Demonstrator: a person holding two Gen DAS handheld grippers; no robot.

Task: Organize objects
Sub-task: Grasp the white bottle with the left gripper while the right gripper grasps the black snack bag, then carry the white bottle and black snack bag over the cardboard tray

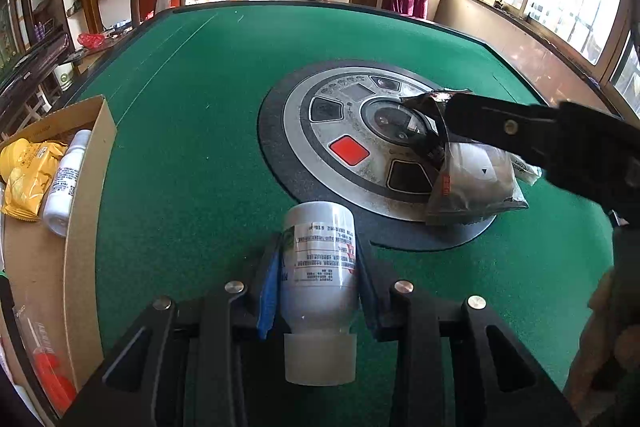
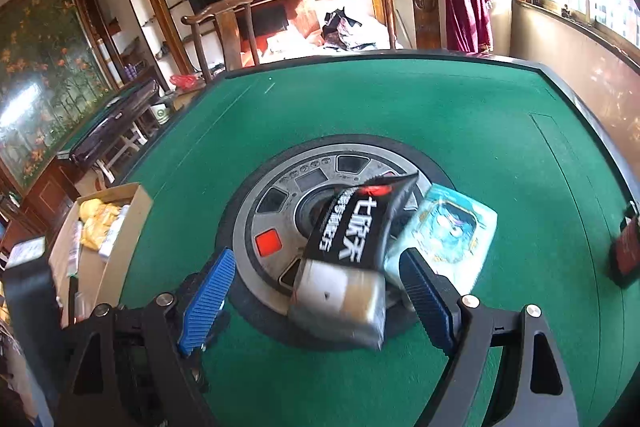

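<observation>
So the left hand-held gripper (image 1: 316,267) is clamped on a white plastic bottle (image 1: 318,267), low in the middle of the left wrist view. Its blue pads (image 1: 267,291) press on both sides of the printed label, and the translucent cap (image 1: 320,357) points back toward the camera. The bottle hangs over the green felt desk (image 1: 180,147).

The right hand-held gripper (image 2: 316,287) has its jaws spread wide, one blue pad on either side of a black and silver snack packet (image 2: 344,259). The packet sits between the pads in the lower middle of the right wrist view, but it's blurred and I can't tell if either pad touches it, so it looks like no grip. It lies partly on the round silver control panel (image 2: 272,223) in the desk's centre, the one with the red button (image 2: 269,242). Touching the packet on its right is a light blue tissue pack (image 2: 452,231) with a cartoon print.

In the left wrist view the same packet shows at centre right, with a black finger (image 1: 500,125) of the right gripper over its top edge.

The cardboard box (image 1: 86,187) is at the left edge of the desk, with a yellow snack bag (image 1: 24,171) and another white bottle (image 1: 66,183) lying inside, plus something red (image 1: 52,379) nearer the bottom left corner.
</observation>
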